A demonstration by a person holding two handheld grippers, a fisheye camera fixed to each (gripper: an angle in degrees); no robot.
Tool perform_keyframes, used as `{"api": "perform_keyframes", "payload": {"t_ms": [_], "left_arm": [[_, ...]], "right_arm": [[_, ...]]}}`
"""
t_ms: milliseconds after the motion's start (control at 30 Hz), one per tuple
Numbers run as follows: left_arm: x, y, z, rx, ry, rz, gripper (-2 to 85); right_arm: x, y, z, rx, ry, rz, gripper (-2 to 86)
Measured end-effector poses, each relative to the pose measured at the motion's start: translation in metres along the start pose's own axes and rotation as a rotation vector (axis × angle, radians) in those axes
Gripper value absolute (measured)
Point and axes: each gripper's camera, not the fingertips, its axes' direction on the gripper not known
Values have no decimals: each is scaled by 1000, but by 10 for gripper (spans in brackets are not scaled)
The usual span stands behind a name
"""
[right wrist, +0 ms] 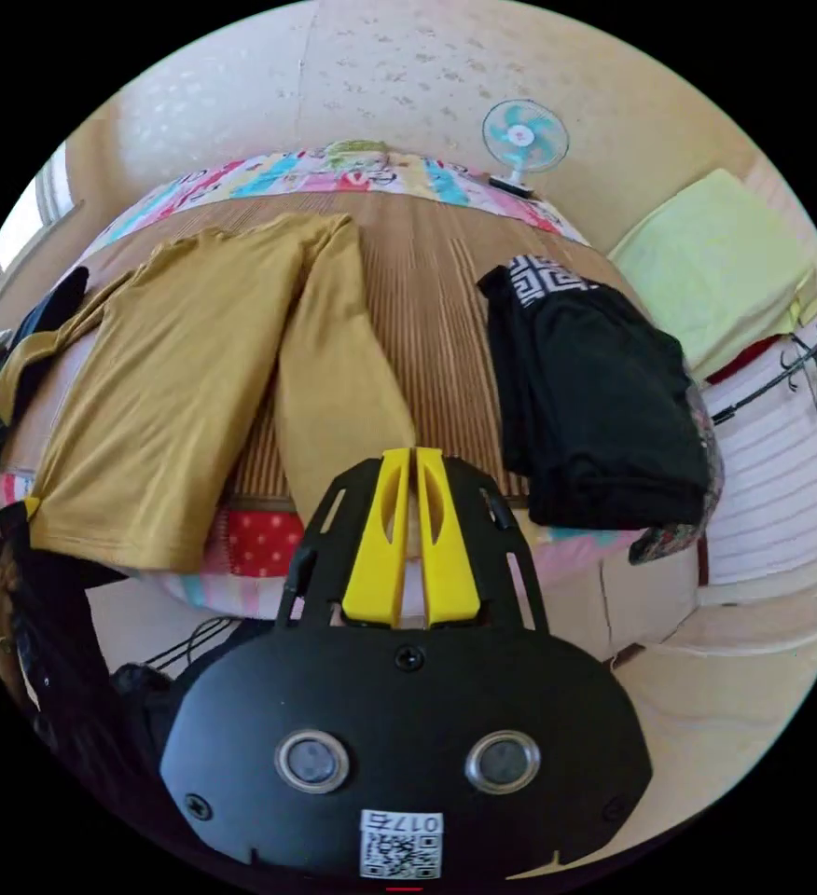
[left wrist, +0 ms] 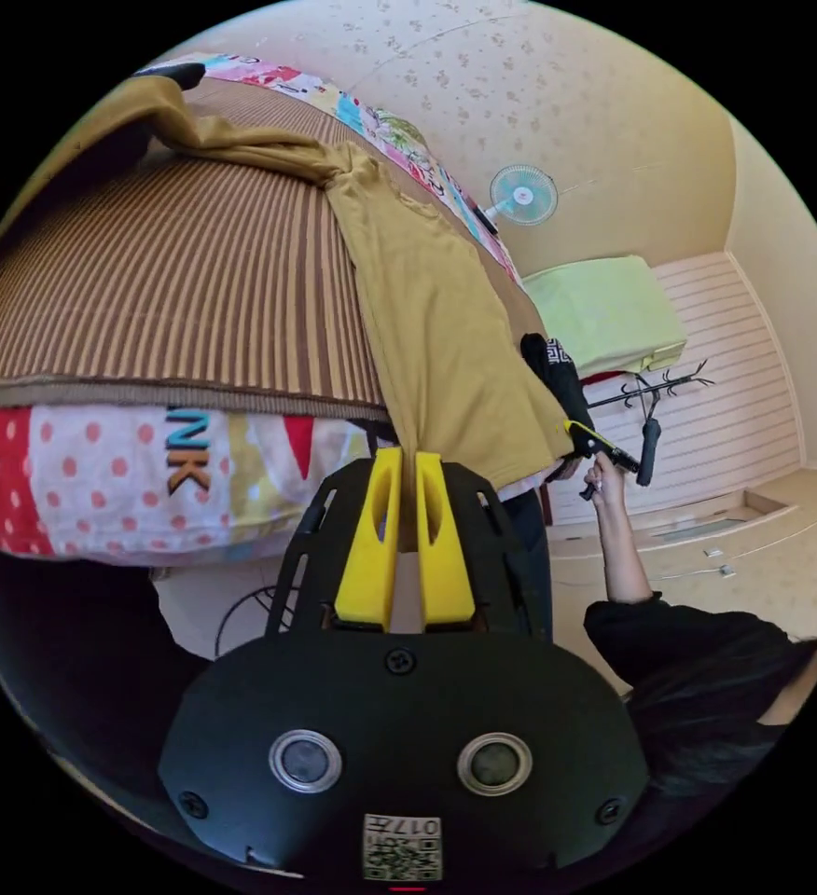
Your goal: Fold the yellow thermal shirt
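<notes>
The yellow thermal shirt (left wrist: 427, 308) lies stretched over a brown striped mat (left wrist: 194, 280) on the bed, one sleeve trailing to the far side. My left gripper (left wrist: 407, 459) is shut on the shirt's hem at the bed's near edge. In the left gripper view a hand (left wrist: 602, 477) holds my right gripper (left wrist: 584, 436) at the hem's other corner. In the right gripper view the shirt (right wrist: 175, 392) lies front down with one side folded over toward my right gripper (right wrist: 412, 455), which is shut on that cloth edge. The left gripper (right wrist: 28, 506) pinches the far hem corner.
A folded black garment (right wrist: 595, 401) lies on the mat beside the shirt. A small fan (right wrist: 523, 135) stands at the far bed edge and a green folded blanket (right wrist: 716, 270) sits beyond. A coat rack (left wrist: 651, 392) stands by the panelled wall. Cables lie under the bed (right wrist: 185, 643).
</notes>
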Motion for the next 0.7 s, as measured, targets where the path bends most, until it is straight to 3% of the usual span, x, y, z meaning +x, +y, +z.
{"api": "perform_keyframes", "payload": {"t_ms": [67, 167, 300, 367, 433, 500, 700], "left_arm": [[-10, 15, -7, -46, -3, -5, 34], [-29, 32, -42, 33, -33, -12, 60], [-48, 10, -136, 259, -302, 16, 110], [-49, -21, -154, 245, -465, 75, 114], [-55, -74, -145, 134, -751, 138, 127], [-61, -102, -137, 129, -942, 166, 134], [-123, -170, -94, -36, -1211, 118, 124]], "right_arm": [[45, -6, -28, 92, 239, 195, 33], [78, -7, -51, 154, 392, 430, 57], [33, 3, -84, 382, 90, 414, 74], [-20, 1, -84, 465, -128, 300, 74], [-60, -7, -72, 473, -224, 203, 73], [-97, -20, -51, 415, -230, 142, 70], [-153, -35, 25, 267, -257, 52, 61]]}}
